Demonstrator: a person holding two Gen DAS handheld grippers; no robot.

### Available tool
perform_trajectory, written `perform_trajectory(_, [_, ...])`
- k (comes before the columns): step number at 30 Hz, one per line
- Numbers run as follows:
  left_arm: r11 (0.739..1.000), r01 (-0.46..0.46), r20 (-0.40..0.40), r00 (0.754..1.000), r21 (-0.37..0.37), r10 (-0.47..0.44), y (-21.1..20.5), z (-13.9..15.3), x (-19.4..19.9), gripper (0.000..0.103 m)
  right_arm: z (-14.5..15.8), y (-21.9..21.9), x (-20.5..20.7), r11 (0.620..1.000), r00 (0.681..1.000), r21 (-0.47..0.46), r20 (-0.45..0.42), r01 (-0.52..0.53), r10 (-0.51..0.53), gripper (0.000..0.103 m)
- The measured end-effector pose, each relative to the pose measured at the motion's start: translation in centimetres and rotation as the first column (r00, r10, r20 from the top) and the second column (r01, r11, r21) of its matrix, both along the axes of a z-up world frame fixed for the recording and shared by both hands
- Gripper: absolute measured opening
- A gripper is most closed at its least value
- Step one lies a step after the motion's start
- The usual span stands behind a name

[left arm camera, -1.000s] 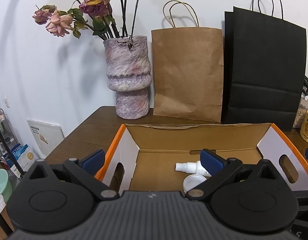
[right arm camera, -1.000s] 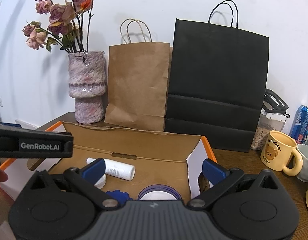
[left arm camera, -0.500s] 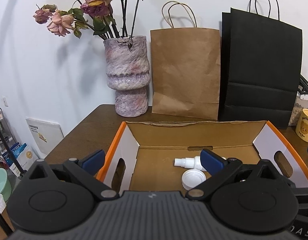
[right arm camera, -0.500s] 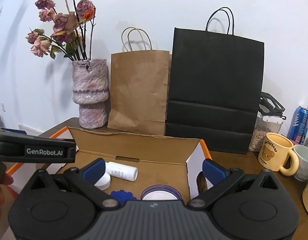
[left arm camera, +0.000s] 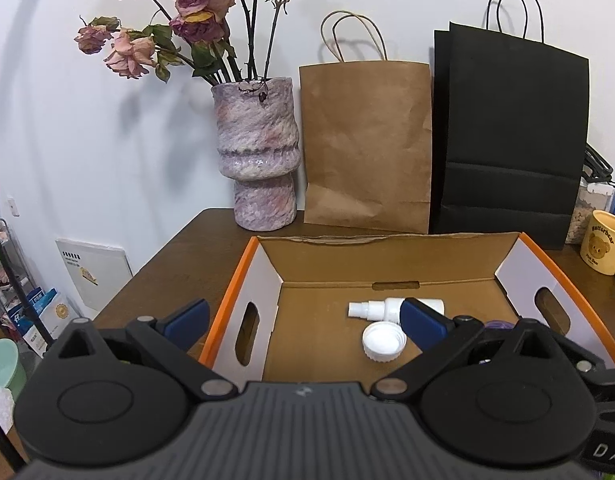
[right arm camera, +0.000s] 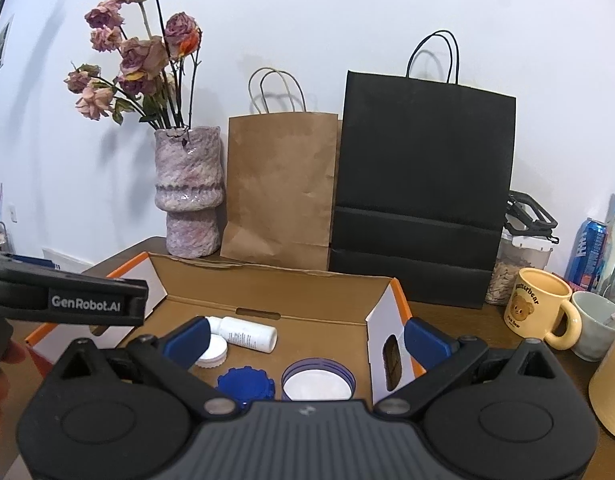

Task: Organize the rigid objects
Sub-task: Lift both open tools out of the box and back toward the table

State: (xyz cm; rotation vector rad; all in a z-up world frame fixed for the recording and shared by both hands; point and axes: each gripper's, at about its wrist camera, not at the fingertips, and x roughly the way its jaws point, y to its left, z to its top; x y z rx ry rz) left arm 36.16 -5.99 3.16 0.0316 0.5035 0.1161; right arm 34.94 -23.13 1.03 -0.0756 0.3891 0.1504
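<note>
An open cardboard box [left arm camera: 391,258] [right arm camera: 267,288] with orange edges and white end flaps sits on the brown table. Lying on its floor are a white spray bottle [left arm camera: 381,309] [right arm camera: 249,334], a white cap [left arm camera: 383,342] [right arm camera: 213,352], a blue ridged lid [right arm camera: 245,388] and a purple-rimmed lid [right arm camera: 317,380]. My left gripper [left arm camera: 303,318] is open and empty, straddling the box's left wall. Also open and empty, my right gripper [right arm camera: 305,338] spans the box's right wall. The left gripper's body [right arm camera: 63,300] shows at the left of the right wrist view.
Against the back wall stand a mottled vase with dried roses [left arm camera: 255,160] [right arm camera: 189,192], a brown paper bag [left arm camera: 367,144] [right arm camera: 281,184] and a black paper bag [left arm camera: 511,136] [right arm camera: 423,184]. A yellow bear mug [right arm camera: 541,308] [left arm camera: 605,248], a grey cup [right arm camera: 595,324], a jar [right arm camera: 519,268] and a blue can [right arm camera: 589,252] crowd the right.
Both grippers have pulled back and risen slightly, so more of the box floor and wall shows. Nothing inside the box has moved.
</note>
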Motion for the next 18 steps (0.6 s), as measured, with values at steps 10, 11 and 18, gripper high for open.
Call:
perform_trajectory(10, [1.0,0.005,0.003,1.0,0.002,-0.005,-0.1,0.3,-2.8,0.103,0.4,-0.2,-2.5,1.0,1.0,-0.006,0.006,-0.011,0.011,0.103])
perform_trajectory(11, [1.0,0.006,0.004,1.0,0.003,-0.006,-0.1,0.4,-3.1,0.103,0.4,-0.2,-2.9,1.0,1.0,-0.007,0.006,-0.012,0.012,0.103])
perform_trajectory(18, [1.0,0.007,0.002,1.0,-0.006,-0.007,-0.2,0.4,-5.9,0.103,0.2,-0.5,-5.5,1.0,1.0,-0.009,0.003,-0.019,0.019,0.103])
